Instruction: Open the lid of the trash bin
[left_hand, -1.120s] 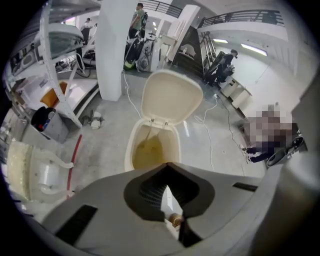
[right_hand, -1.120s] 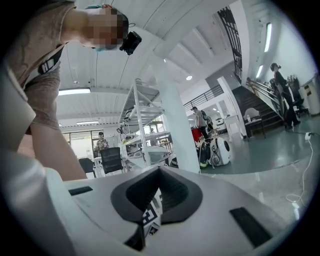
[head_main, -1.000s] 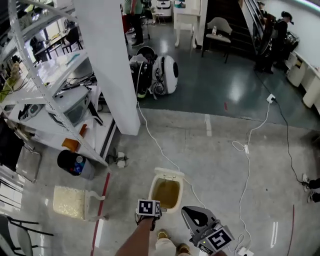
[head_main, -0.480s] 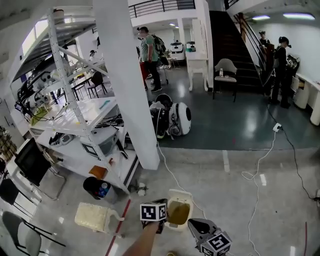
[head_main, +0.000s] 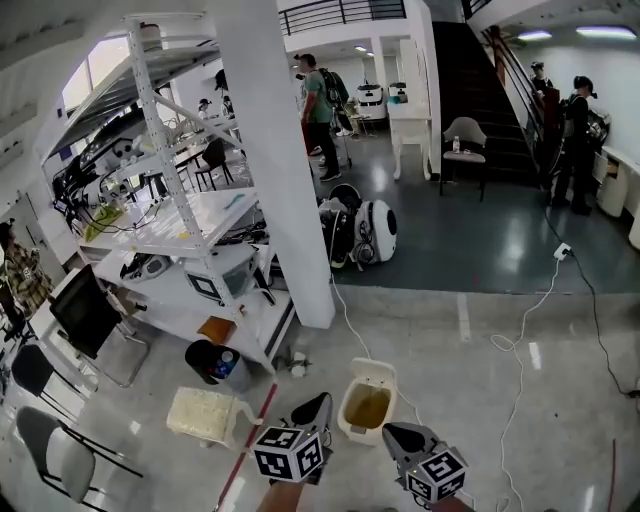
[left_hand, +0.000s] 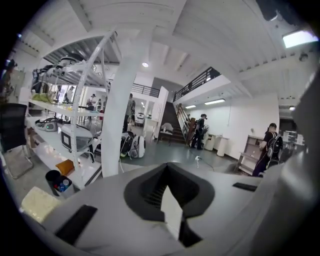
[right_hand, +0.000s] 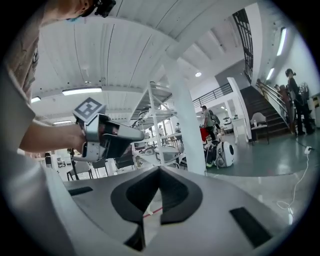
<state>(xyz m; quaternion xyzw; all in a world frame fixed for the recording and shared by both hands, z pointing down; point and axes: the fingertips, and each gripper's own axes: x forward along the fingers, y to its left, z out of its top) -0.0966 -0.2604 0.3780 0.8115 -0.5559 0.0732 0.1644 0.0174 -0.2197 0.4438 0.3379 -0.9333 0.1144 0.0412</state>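
A small cream trash bin (head_main: 366, 408) stands on the concrete floor in the head view, its lid (head_main: 375, 373) tipped up at the back and its brownish inside showing. My left gripper (head_main: 312, 412) hovers just left of the bin, lifted off the floor, jaws shut with nothing in them. To the bin's lower right, my right gripper (head_main: 404, 438) is also shut and empty. Both gripper views look out level across the room, with the bin out of sight. The right gripper view catches the left gripper (right_hand: 107, 135) held in a hand.
A white pillar (head_main: 285, 170) rises behind the bin, with metal shelving (head_main: 170, 230) to its left. A black bin holding bottles (head_main: 212, 362) and a pale foam pad (head_main: 205, 415) lie left. A red floor line (head_main: 255, 430) and a white cable (head_main: 515, 340) cross the floor. People stand far back.
The head view has tilted up from the floor to the room. Both grippers have risen and drawn back from the bin, whose lid stays up throughout.
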